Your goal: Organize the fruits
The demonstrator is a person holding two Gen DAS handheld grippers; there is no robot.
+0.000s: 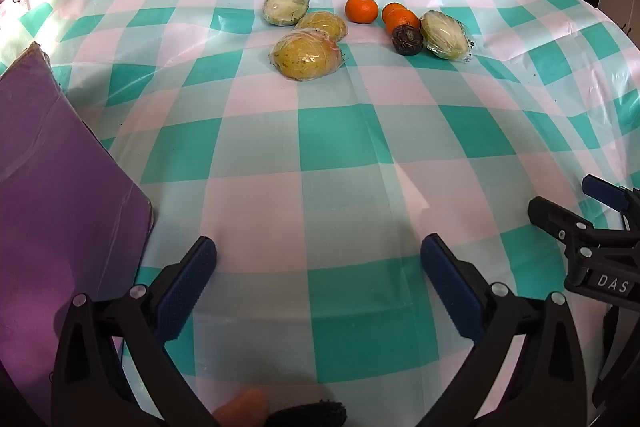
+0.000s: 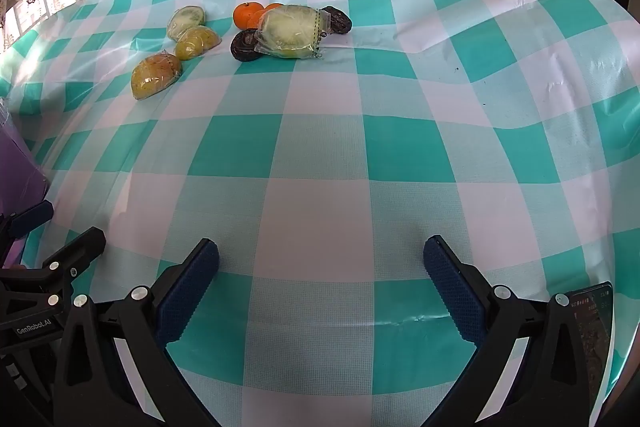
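Observation:
Fruits lie in a loose group at the far middle of the checked tablecloth (image 1: 320,147). On the left are a wrapped green half fruit (image 1: 286,6), a wrapped yellow fruit (image 1: 322,25) and a larger wrapped yellow-red fruit (image 1: 306,54). On the right are a tangerine (image 1: 361,9), two more oranges (image 1: 398,17), a dark wrinkled fruit (image 1: 407,39) and a wrapped pale half fruit (image 1: 445,34). The right wrist view shows a second dark fruit (image 2: 338,19) behind the wrapped pale half (image 2: 290,31). My left gripper (image 1: 318,259) and right gripper (image 2: 320,259) are open, empty, near the front edge.
A purple board or box (image 1: 60,187) lies at the left of the table. My right gripper shows at the left wrist view's right edge (image 1: 580,227). A phone (image 2: 592,331) lies at the front right. An orange thing and a dark thing (image 1: 280,413) sit at the bottom edge.

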